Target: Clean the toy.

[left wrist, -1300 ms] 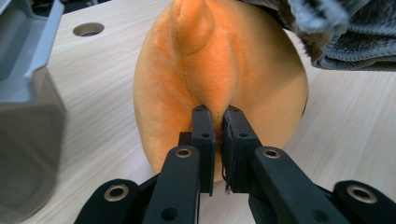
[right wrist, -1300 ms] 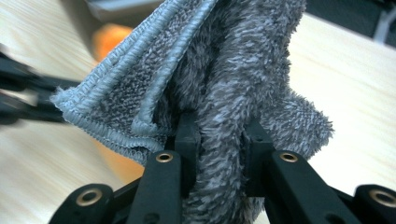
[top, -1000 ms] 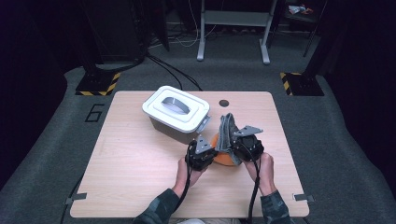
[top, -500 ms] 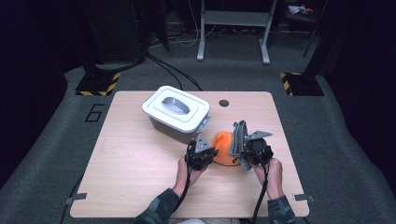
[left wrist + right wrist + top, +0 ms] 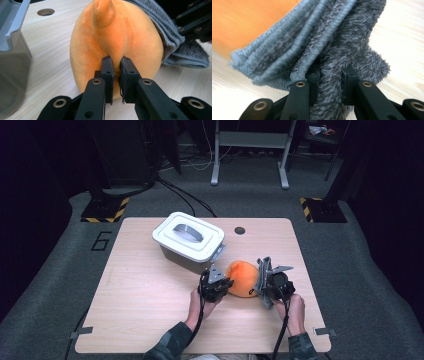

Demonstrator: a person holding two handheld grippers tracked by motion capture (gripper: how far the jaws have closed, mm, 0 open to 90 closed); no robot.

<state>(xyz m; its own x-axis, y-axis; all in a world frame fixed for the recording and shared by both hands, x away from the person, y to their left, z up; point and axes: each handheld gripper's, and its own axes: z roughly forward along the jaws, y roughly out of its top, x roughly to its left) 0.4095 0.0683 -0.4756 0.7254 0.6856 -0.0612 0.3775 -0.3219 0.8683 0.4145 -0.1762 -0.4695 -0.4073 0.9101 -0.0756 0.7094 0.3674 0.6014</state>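
On the far left of my pale wood-grain tabletop (image 5: 140, 295) sits a boxy grey bin (image 5: 186, 251) with a smooth white lid (image 5: 187, 234), hard plastic. Just right of it, near me, lies the plush (image 5: 242, 278): soft orange velvet, rounded like a fruit, with a seam down its middle. My left claw (image 5: 115, 65) is nearly closed, pinching a small fold of that orange fabric. Right of the plush, my right claw (image 5: 330, 72) is clamped tight on a grey cloth (image 5: 332, 45), fluffy terry with ribbed hems, bunched in folds against the plush's right side.
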